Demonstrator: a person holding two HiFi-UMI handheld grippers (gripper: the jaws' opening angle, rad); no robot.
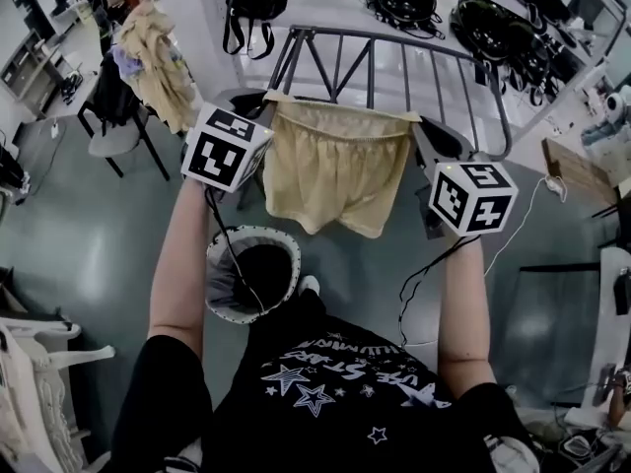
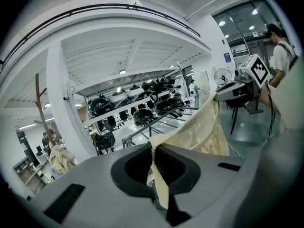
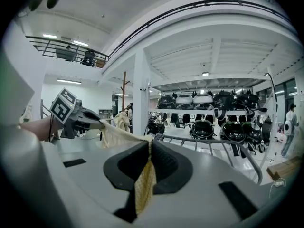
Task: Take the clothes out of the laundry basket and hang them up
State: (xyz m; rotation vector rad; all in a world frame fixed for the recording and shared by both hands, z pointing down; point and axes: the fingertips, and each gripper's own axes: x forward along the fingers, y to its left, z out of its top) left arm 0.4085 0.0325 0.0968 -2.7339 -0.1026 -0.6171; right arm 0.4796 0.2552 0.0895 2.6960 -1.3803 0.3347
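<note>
Both pairs of jaws are clamped tight on cloth. The left gripper (image 2: pixel 153 151) pinches one end of the waistband of a pale yellow garment (image 1: pixel 335 170) and the right gripper (image 3: pixel 148 148) pinches the other. The band is stretched between them and the rest hangs loose below.

The garment is held up just in front of the grey drying rack (image 1: pixel 394 52), on the person's side of it. None of its bars has any cloth over it that I can see. So this piece is out and spread ready, but I'd say the hanging itself is not yet done; it has to go over a bar and be let go.

The laundry basket (image 1: pixel 215 276) sits on the floor on the near side of the rack, under the left arm. Its inside is dark, and I can't tell whether more clothes are in there.
</note>
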